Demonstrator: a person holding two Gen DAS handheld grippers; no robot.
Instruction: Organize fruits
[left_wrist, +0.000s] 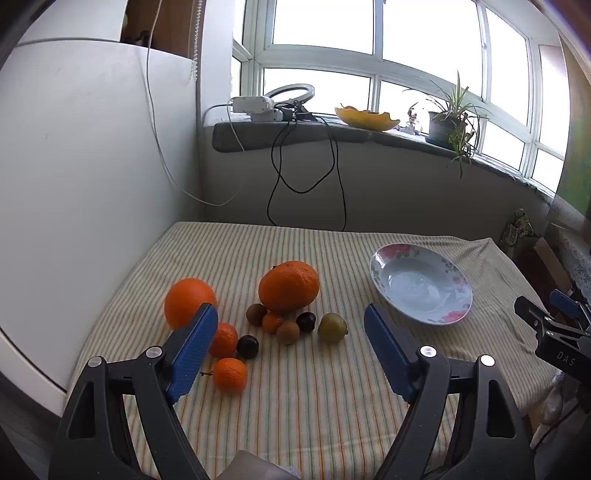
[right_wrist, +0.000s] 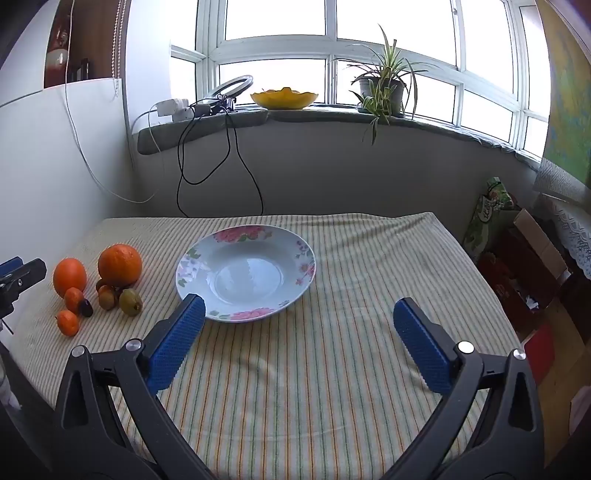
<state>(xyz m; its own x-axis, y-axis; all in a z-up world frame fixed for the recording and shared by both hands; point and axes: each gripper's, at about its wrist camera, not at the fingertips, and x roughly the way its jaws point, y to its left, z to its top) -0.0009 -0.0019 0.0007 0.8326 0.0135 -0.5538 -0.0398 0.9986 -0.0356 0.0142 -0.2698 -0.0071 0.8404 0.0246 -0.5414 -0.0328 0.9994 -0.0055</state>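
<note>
While the fruits (left_wrist: 273, 317) lie clustered on the striped tabletop (left_wrist: 295, 398) well left of the flowered plate (right_wrist: 245, 273), the left gripper (left_wrist: 291, 347) hovers just short of them, jaws spread wide and holding nothing. Near the plate's front rim, the right gripper (right_wrist: 299, 341) hangs equally wide, touching nothing.
</note>
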